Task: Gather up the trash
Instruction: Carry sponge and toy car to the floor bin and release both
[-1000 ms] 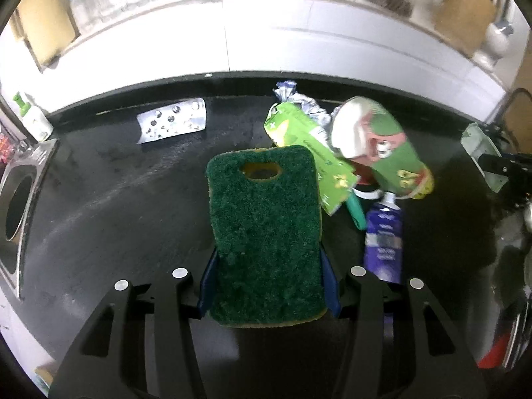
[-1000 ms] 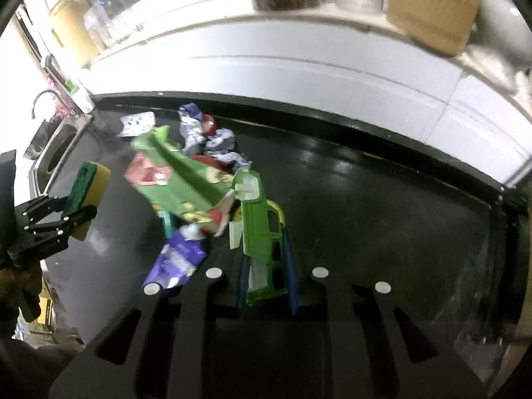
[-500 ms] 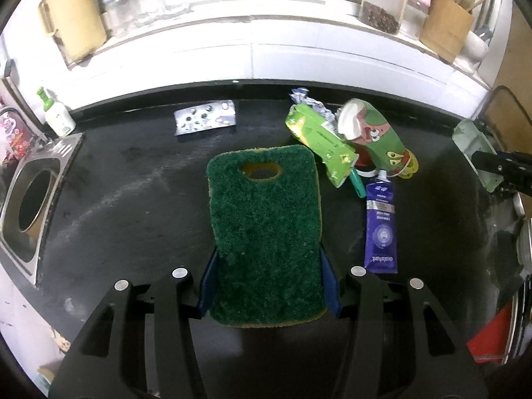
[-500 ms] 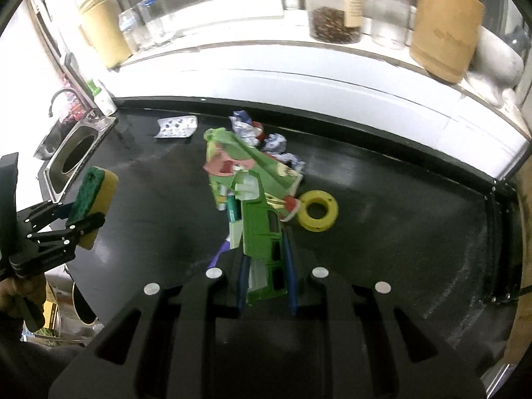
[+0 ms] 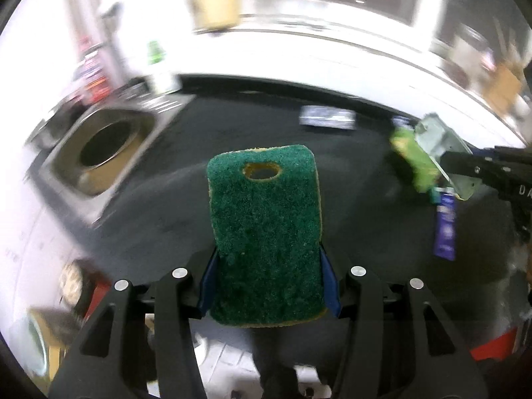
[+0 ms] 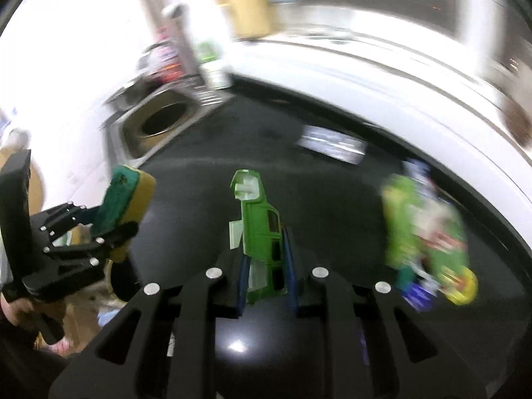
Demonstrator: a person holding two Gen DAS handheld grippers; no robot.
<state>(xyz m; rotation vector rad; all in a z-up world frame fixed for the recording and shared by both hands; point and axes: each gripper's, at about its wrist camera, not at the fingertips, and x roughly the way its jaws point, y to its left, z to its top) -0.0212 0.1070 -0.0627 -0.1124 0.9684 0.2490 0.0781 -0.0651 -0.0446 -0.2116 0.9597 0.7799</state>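
My left gripper (image 5: 267,279) is shut on a green-and-yellow sponge (image 5: 266,229), held above the black counter (image 5: 149,219); it also shows in the right wrist view (image 6: 128,199). My right gripper (image 6: 266,276) is shut on a flattened green carton (image 6: 262,229), also seen at the right of the left wrist view (image 5: 442,146). A blurred pile of trash lies on the counter: green wrappers (image 6: 422,229), a yellow tape roll (image 6: 462,286), a purple tube (image 5: 445,229) and a blister pack (image 6: 332,143).
A steel sink (image 5: 103,153) with a round drain sits at the counter's left end, with a soap bottle (image 5: 159,66) behind it. A white tiled ledge (image 5: 332,53) runs along the back. Both views are motion-blurred.
Both grippers have swung left, toward the sink, still holding the sponge and the carton. The trash pile has shifted to the right of both views.
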